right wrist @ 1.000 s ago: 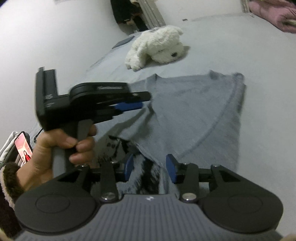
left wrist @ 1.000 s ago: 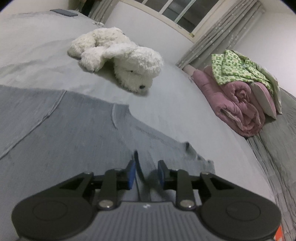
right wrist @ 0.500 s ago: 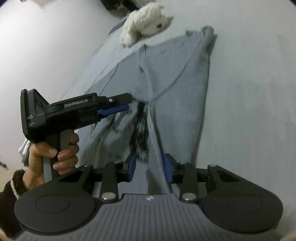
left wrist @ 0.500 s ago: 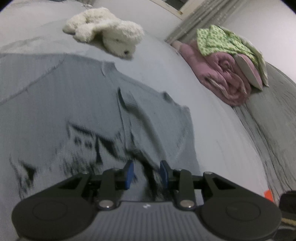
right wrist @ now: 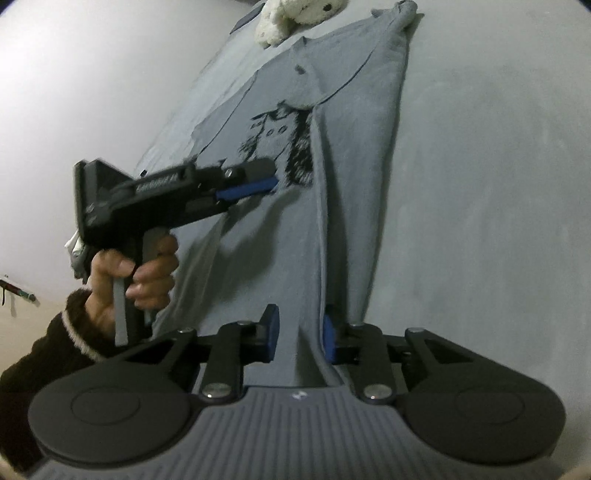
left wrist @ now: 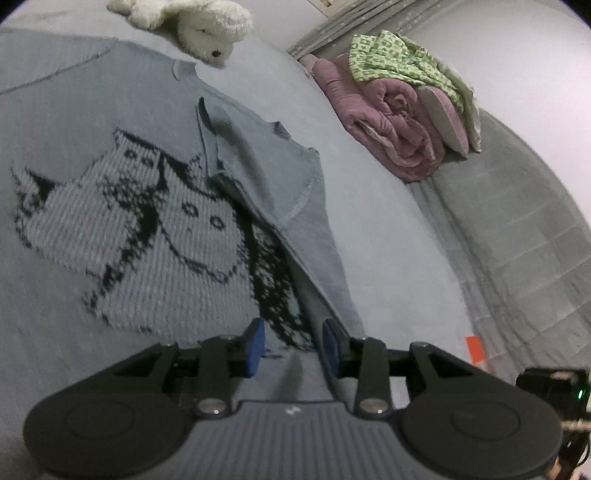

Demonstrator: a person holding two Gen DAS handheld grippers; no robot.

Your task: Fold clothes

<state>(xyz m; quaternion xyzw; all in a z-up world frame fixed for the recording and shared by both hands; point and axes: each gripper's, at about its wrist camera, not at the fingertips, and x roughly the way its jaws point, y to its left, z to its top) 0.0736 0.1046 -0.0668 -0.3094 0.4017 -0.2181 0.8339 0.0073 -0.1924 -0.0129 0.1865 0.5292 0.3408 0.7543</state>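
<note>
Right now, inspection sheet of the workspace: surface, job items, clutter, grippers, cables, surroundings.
Surface: grey bed, bare beside the sweater.
Job items: grey sweater with a black cat pattern, spread out, one side flap folded over the pattern.
Clutter: white plush toy beyond the collar; pink quilt rolled at the bed's edge, green patterned cloth on top.
Grippers: left gripper has just been opening, sweater fabric between its fingers, grip unclear; right gripper has just been closing, a sweater fold between its fingers, contact unclear.
Cables: nothing seen.
Surroundings: grey curtain, pale wall; a grey quilted cover beside the bed.
</note>
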